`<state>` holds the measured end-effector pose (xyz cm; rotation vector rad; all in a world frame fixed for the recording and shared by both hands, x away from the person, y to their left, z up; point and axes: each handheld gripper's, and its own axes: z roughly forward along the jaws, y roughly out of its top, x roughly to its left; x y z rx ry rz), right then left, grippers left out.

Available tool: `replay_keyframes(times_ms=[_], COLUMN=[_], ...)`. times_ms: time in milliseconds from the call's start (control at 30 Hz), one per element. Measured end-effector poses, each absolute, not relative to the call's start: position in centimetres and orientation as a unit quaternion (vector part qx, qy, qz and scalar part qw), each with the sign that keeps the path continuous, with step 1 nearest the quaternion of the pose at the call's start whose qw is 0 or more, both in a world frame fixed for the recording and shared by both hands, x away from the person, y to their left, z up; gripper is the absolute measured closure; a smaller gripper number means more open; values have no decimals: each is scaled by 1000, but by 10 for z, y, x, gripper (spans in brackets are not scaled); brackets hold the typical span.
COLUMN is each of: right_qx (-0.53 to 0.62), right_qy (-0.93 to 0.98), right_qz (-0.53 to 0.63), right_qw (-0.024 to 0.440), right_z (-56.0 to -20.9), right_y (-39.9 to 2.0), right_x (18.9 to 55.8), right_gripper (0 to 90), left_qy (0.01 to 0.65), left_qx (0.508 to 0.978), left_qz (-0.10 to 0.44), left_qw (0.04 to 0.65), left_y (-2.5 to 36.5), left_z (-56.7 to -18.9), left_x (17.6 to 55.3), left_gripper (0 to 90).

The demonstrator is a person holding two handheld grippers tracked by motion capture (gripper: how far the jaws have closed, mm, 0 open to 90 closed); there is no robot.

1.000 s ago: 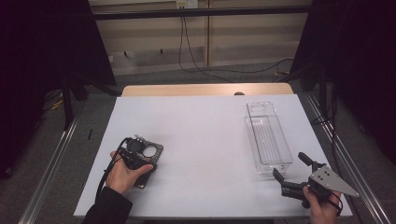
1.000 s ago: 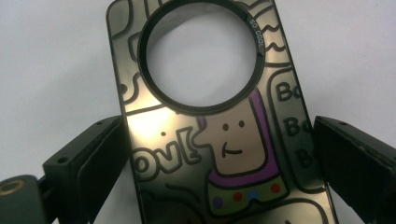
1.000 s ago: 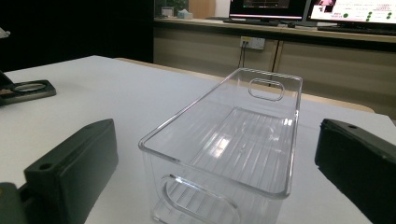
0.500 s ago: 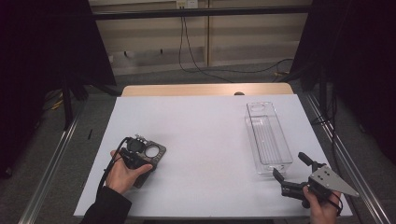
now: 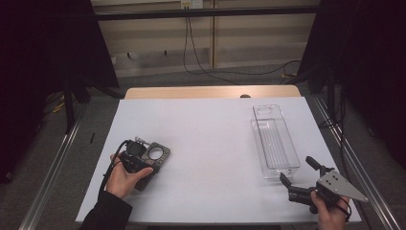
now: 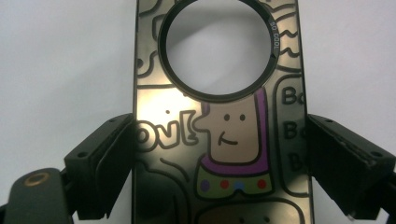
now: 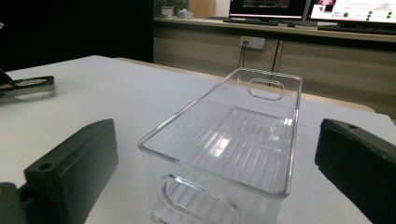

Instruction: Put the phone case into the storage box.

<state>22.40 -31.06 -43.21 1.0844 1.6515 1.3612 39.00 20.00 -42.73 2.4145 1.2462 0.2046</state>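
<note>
Care is paying off as the left tongs are closing squarely on the cartoon-printed case lying flat on the surface, while the right tongs are waiting wide before the clear bin.

Overhead view; two close tool-mounted cameras

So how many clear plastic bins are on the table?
1. The clear plastic bin stands on the right part of the white table, just beyond the right gripper, and is empty.

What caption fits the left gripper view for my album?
Left gripper jaws flank a dark cartoon-printed phone case on the white table.
</note>
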Motion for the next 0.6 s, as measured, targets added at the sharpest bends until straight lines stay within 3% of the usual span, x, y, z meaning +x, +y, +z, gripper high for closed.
replay_keyframes(times_ms=[600], right_qx=[421], right_qy=[641], right_qz=[529], right_qw=[363], right_z=[-432], right_y=[-310], right_x=[224], right_gripper=[0], left_qy=[410], left_qx=[839], left_qz=[109], left_qw=[342], left_y=[199], left_z=[-408], left_x=[380], left_gripper=[123])
